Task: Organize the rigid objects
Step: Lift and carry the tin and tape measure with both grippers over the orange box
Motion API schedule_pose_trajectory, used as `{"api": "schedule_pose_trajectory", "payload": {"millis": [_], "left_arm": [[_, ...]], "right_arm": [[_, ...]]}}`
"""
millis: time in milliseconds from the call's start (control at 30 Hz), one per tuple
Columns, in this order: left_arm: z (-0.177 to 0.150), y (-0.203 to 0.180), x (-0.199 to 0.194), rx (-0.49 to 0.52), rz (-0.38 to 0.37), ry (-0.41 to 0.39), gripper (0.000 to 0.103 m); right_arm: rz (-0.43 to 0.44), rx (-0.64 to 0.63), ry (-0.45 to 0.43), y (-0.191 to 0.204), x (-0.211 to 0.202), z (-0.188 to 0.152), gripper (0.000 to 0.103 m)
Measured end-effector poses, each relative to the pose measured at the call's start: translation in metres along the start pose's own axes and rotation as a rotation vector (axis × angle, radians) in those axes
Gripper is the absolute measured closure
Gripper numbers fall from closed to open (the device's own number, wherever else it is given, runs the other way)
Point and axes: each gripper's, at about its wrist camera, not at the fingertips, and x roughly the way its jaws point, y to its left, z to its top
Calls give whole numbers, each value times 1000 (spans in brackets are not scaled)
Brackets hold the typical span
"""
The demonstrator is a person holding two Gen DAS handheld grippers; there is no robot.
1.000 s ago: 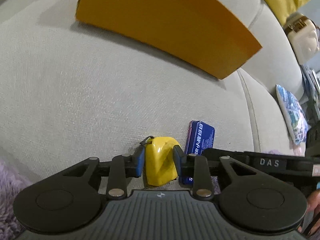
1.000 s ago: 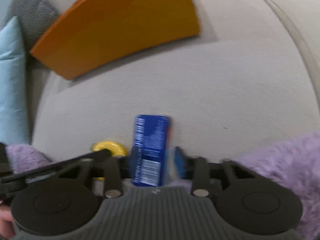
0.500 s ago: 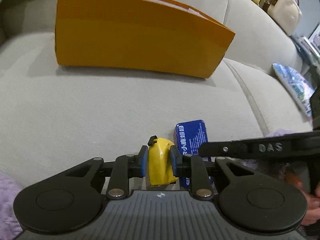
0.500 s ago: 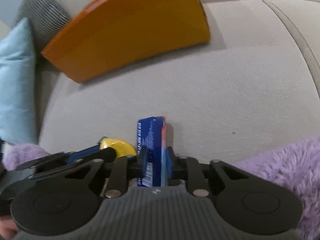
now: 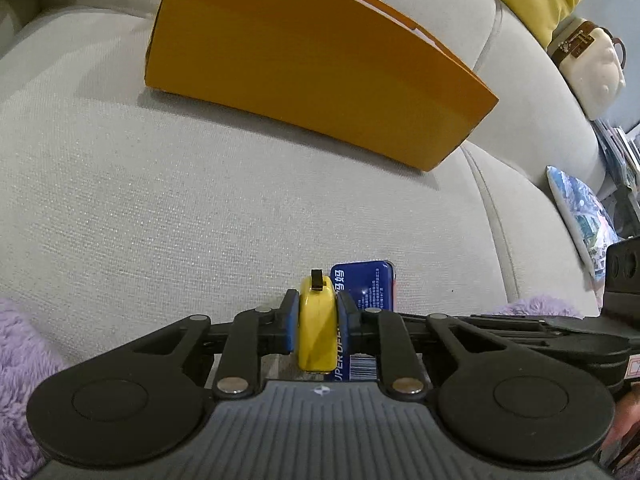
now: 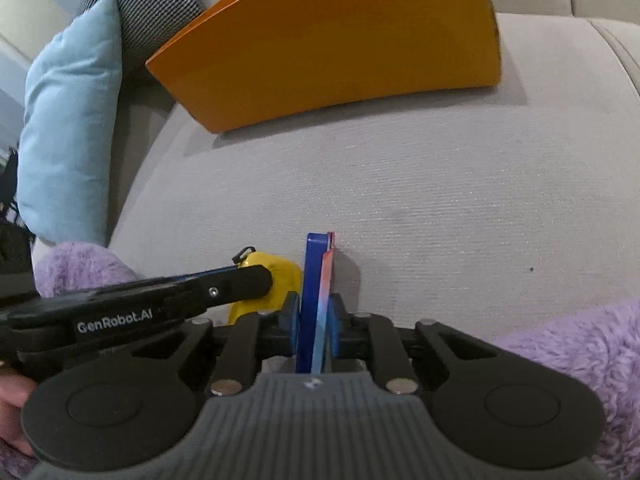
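since a second ago both grippers have tightened on their loads, and the blue tin has turned from face-on to edge-on in the right wrist view.

left wrist view: the left gripper (image 5: 317, 316) is clenched on the yellow tape measure (image 5: 318, 326), its blue pads (image 5: 291, 320) pressing both flat sides. the tape measure stands upright with its black tab on top. the blue tin (image 5: 366, 284) shows just to its right, close beside it. the orange box (image 5: 304, 56) stands well ahead at the back of the sofa (image 5: 160, 208), its long side running across the view.

right wrist view: the right gripper (image 6: 314, 322) grips the blue tin (image 6: 316, 292) by its thin edges, long axis pointing forward toward the orange box (image 6: 340, 40). the tape measure (image 6: 276, 276) sits just left, partly hidden by the left gripper's finger. a purple blanket (image 6: 568, 344) lies on the right.

both loads look about equally far from the box, which is probably the target straight ahead.
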Motion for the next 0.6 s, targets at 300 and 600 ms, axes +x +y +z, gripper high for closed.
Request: {"api": "schedule_pose_trajectory", "payload": {"millis": [300,600], "left_arm": [[-1,6,1,-25,-9,18,81],[28,-5,-30,-1,-62,-41,82]], "right_arm": [[-12,-7,9,11,24,4,89],[-42,-14,-42,14,-12,24,90]]}}
